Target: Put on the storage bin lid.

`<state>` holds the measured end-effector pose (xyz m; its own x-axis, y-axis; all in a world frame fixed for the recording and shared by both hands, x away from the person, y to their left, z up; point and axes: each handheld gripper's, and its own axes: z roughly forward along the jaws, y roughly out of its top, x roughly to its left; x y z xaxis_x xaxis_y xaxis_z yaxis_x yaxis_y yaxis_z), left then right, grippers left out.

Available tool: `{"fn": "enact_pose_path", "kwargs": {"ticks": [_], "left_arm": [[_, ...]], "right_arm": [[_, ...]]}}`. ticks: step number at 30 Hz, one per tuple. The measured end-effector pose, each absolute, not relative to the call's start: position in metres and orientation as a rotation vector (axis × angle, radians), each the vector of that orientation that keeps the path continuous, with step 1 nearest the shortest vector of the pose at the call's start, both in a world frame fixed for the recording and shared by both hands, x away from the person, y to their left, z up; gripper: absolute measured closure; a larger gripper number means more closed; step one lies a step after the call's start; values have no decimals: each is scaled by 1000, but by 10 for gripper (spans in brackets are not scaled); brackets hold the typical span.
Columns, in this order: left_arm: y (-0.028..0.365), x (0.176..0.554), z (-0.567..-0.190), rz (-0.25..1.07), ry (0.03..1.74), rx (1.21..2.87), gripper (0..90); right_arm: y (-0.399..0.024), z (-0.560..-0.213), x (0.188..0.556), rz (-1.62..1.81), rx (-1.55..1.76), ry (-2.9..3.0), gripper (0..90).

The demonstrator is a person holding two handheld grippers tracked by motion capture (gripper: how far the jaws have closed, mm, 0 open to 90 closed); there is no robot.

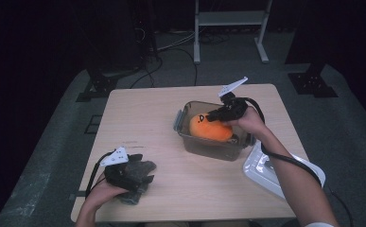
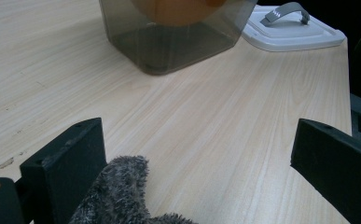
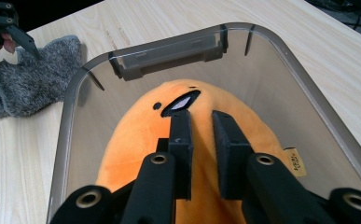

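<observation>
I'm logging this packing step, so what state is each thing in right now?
Container: open, lid off, upright on the table.
Orange plush toy: inside the container, pinched.
Right gripper: jaws nearly shut, pinching the plush's fabric.
Lid: lying at the table's edge beside the container.
Grey sock: crumpled on the table.
Left gripper: open, sock beside one jaw.

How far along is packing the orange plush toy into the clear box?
Done: the orange plush toy already sits in the clear box. In hand: the right gripper pinches it; the left gripper rests open by the grey cloth. Left: the white lid lies off.
</observation>
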<state>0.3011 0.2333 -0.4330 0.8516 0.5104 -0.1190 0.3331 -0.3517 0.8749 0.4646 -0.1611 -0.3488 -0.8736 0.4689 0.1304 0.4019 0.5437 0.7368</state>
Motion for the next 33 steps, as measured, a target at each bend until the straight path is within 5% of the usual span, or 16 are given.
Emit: {"fn": "enact_pose_path", "kwargs": {"ticks": [33], "left_arm": [[232, 301, -433, 208, 617, 1974, 23]], "right_arm": [[-167, -346, 461, 1312, 793, 2681, 740]]}}
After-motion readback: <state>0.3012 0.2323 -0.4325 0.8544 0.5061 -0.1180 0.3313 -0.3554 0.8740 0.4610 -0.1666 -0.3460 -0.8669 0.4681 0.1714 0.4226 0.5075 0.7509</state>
